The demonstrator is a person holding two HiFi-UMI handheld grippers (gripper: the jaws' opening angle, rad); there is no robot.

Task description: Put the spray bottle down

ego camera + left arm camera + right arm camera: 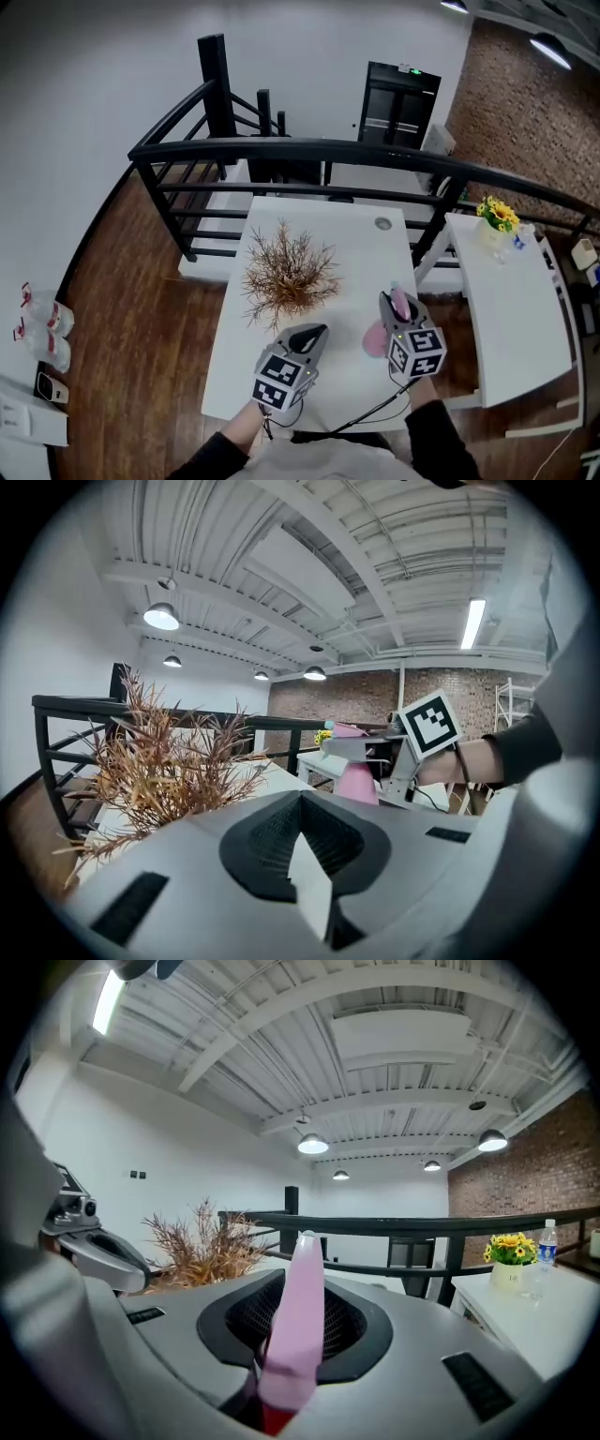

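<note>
Locate the spray bottle [376,339] in the right tongs [394,302], above the near right part of the desk [361,246]. Read the right tongs as closed partway on the bottle's narrow pink upper part, with a pad pressed on each side.

Treat the bottle's long axis as close to upright, with the narrow top at the tongs and the wider body below, toward the desk. Do not assume contact between base and desk: base hidden in all 3 views.

Judge the coming move as a straight lowering onto the bare desk directly beneath, then a release.

Keep clear of the dried plant [286,272], to the left and farther back, apart from the bottle.

Read the left tongs [314,334] as holding nothing, with only a narrow slit between the jaws, just left of the bottle.

Leave the job to the right hand, the 1 already on the bottle.
</note>
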